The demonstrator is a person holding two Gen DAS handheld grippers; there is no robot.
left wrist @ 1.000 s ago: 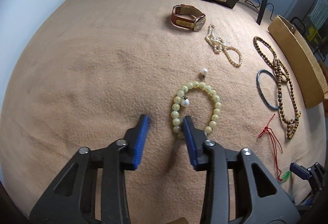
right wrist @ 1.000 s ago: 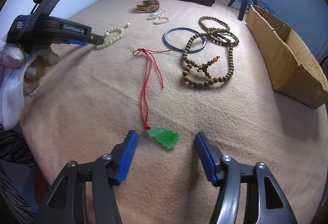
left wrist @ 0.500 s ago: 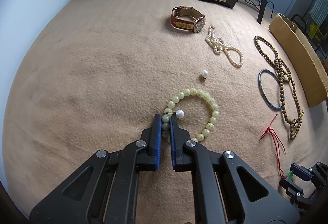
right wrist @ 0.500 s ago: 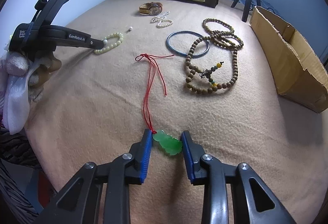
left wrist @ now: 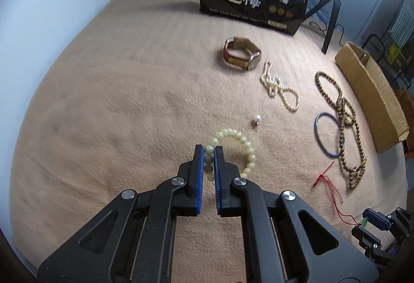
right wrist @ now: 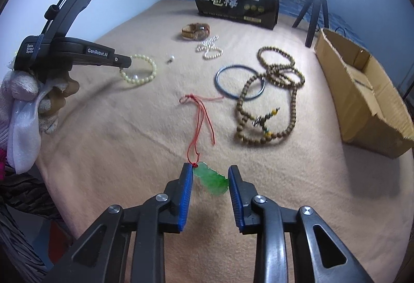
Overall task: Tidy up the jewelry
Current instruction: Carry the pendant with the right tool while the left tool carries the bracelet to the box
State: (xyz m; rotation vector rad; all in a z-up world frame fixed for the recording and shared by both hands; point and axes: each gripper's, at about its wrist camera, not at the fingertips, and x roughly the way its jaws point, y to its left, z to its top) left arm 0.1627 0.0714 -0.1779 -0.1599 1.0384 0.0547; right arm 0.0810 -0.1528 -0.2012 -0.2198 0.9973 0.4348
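blanket (left wrist: 108,91): matt fuzzy cloth | box (right wrist: 362,99): rough cardboard | pendant (right wrist: 211,178): glossy green stone | bangle (right wrist: 233,81): smooth, shiny

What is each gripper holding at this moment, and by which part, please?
The left gripper clamps the pale bead bracelet by beads on its near-left arc. The right gripper pinches the green pendant across its body.

Left gripper (left wrist: 209,153): black plastic linkage arms with triangular cut-outs, silver round screws at the pivots, blue ribbed pads (left wrist: 198,179); white "GenRobot.AI" lettering along its side. Right gripper (right wrist: 210,174): same black build, blue pads (right wrist: 186,195). Left hand (right wrist: 31,94): white knit glove, fingertips bare.
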